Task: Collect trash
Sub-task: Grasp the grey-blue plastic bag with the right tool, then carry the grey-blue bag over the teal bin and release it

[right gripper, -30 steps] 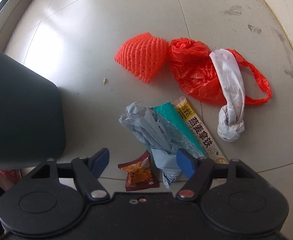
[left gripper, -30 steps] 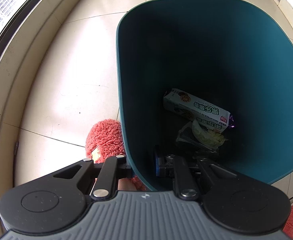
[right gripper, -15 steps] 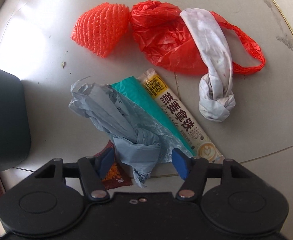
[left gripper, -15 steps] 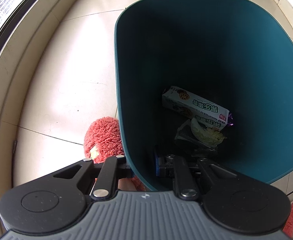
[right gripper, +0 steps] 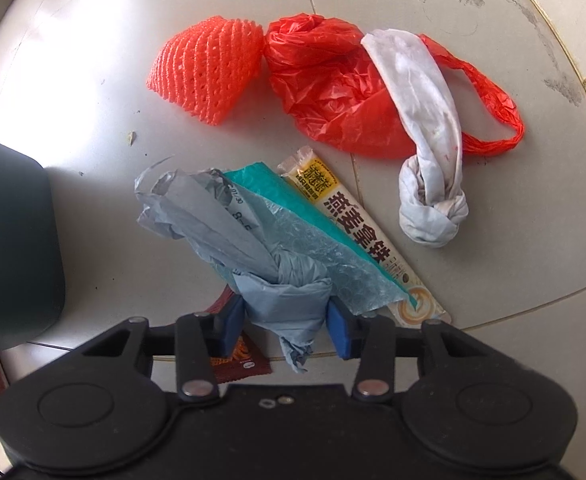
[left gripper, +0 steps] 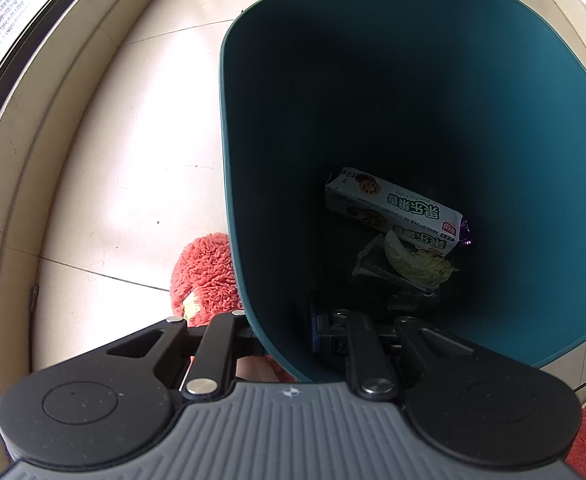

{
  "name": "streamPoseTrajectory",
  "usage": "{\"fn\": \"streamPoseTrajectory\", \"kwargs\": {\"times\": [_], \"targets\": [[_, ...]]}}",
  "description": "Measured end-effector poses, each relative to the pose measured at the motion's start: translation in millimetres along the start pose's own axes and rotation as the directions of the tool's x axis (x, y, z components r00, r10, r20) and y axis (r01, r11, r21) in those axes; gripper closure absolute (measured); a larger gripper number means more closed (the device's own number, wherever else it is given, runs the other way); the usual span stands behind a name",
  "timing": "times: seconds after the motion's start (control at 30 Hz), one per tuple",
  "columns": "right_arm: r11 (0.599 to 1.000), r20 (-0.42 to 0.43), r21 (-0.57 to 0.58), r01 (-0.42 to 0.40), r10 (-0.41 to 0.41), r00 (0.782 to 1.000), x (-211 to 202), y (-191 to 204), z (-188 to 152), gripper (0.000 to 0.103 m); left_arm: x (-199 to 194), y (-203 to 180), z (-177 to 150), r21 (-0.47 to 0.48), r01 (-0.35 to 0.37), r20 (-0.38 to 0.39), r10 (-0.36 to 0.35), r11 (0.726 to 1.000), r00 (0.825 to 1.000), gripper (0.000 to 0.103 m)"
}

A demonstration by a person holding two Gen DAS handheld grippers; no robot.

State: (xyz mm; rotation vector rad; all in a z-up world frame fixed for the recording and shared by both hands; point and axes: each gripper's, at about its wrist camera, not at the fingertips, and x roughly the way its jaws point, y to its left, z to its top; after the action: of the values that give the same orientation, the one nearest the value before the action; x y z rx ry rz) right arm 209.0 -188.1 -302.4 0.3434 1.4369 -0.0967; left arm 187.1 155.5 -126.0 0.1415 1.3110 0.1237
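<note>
Two views, left wrist first: the left tongs (left gripper: 283, 334) pinch the near wall of the teal bin (left gripper: 229, 184), one finger inside, one outside; steady it there with the mouth toward the pile. A biscuit box (left gripper: 393, 210) lies at its bottom.

Right wrist: the right tongs (right gripper: 285, 318) straddle the knotted grey plastic bag (right gripper: 249, 252) on the floor, right of the bin (right gripper: 13, 248), pads touching its bunched tail. Close firmly below the knot. Its long axis runs from the tongs away to the left.
</note>
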Motion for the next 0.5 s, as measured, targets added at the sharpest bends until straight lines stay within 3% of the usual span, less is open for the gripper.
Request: {"fn": "streamPoseTrajectory", "kwargs": {"times": [0.5], "targets": [[0.996,0.101,-0.091,0.018,-0.009,0.995,-89,18,4,0.060,-7,-2,-2,0.008,-0.016,0.028,0.016,1.000,0.999,0.087]]}}
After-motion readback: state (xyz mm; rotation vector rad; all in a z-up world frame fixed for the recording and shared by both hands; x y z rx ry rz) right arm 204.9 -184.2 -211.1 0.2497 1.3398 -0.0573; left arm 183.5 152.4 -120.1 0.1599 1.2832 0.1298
